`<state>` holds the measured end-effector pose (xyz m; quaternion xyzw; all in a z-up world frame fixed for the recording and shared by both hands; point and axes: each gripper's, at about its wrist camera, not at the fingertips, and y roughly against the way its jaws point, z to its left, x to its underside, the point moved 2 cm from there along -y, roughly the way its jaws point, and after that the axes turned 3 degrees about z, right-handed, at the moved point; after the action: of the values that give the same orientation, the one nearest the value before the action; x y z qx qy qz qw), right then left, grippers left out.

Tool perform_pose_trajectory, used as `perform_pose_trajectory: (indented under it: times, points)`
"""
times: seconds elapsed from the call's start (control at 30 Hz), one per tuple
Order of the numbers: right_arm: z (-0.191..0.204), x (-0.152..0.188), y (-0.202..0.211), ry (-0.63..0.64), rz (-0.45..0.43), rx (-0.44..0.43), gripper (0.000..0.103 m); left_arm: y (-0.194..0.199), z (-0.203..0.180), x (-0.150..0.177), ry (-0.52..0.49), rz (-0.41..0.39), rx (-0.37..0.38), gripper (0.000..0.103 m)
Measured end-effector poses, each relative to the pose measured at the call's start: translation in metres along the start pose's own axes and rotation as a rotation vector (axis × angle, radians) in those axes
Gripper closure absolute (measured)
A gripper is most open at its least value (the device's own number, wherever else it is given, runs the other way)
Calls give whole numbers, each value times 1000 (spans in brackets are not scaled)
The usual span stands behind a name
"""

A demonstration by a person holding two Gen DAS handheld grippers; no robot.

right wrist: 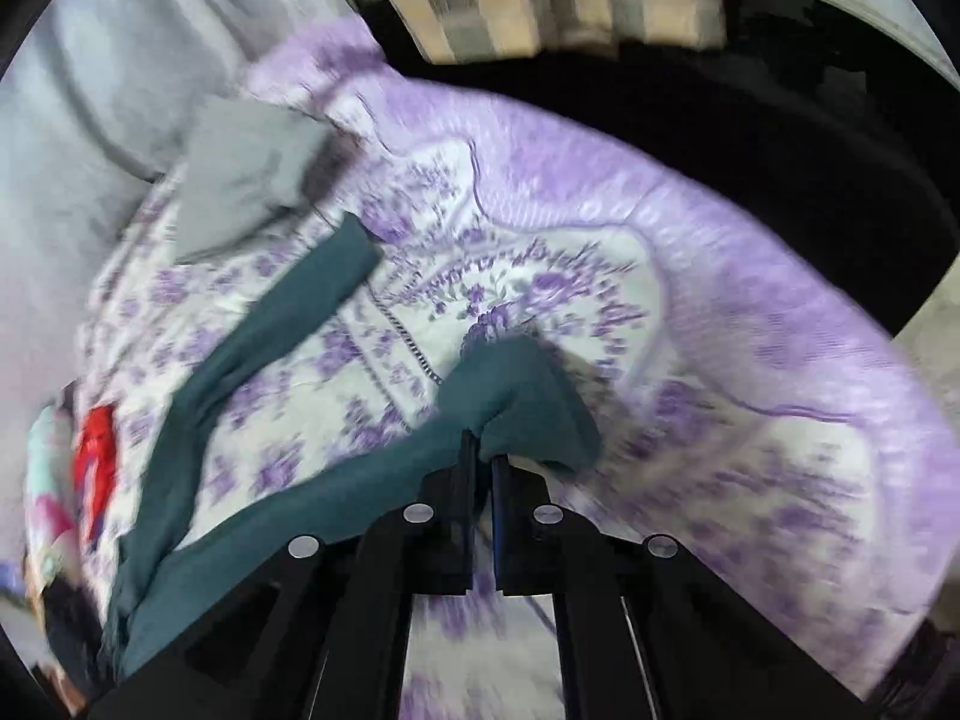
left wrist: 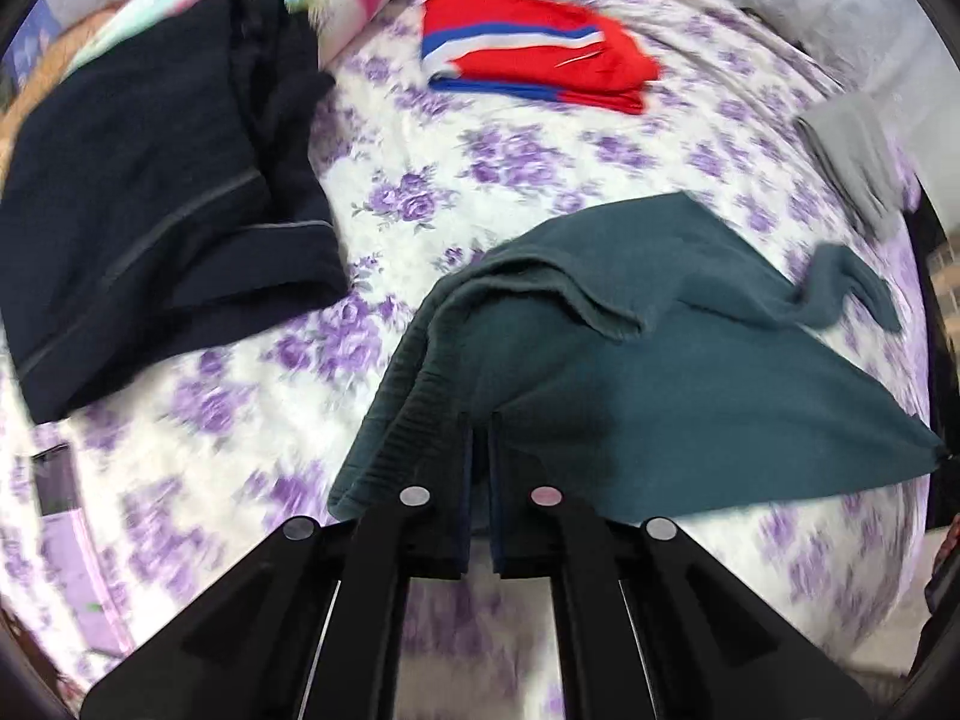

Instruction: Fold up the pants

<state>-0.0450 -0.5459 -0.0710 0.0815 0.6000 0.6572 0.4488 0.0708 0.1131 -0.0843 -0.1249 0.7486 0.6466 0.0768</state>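
Teal pants (left wrist: 690, 372) stretch lengthwise between left gripper (left wrist: 480, 426) and right gripper (right wrist: 485, 450).

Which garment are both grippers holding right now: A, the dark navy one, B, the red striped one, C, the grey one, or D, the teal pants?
D: the left gripper and the right gripper are each shut on the teal pants, while the other clothes lie untouched on the bed.
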Motion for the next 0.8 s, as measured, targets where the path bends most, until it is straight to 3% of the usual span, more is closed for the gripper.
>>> perform_pose_trajectory:
  times: [0.1, 0.2, 0.23, 0.27, 0.3, 0.33, 0.37, 0.4, 0.43, 0.47, 0.5, 0.53, 0.63, 0.7, 0.8]
  points:
    - [-17, 10, 33, 56, 2, 60, 99, 27, -11, 23, -66, 3, -9, 100]
    - [-48, 28, 25, 61, 74, 124, 93, 16, -9, 52, -112, 67, -34, 100]
    - [-58, 38, 10, 89, 118, 185, 83, 3, -6, 60, -138, 90, -111, 101]
    - [-64, 45, -4, 116, 166, 269, 56, -11, -3, 69, -162, 117, -200, 101]
    - [-73, 52, -17, 129, 218, 376, 52, -27, 5, 76, -168, 169, -275, 101]
    - [-77, 53, -21, 116, 213, 455, 51, -31, 12, 78, -146, 199, -293, 101]
    - [-73, 50, -15, 108, 163, 456, 51, -26, 19, 76, -104, 192, -282, 101]
    - [-67, 47, -9, 117, 116, 462, 48, -17, 21, 72, -89, 151, -264, 100]
    - [-52, 42, 0, 156, 41, 476, 46, -7, 20, 67, -90, 94, -248, 90]
    - [-39, 38, 7, 185, -14, 476, 40, 3, 16, 62, -104, 41, -236, 83]
    - [-21, 32, 13, 213, -74, 457, 38, 11, 7, 53, -142, -11, -227, 68]
    - [-9, 28, 16, 224, -97, 425, 37, 14, 1, 48, -164, -35, -224, 65]
    - [34, 22, 14, 261, -115, 296, 36, 12, -30, 26, -261, -98, -171, 64]
    - [64, 23, 9, 298, -106, 227, 34, -4, -52, 15, -332, -73, -149, 64]
    - [92, 31, 2, 337, -78, 149, 33, -34, -76, 10, -438, -31, -182, 64]
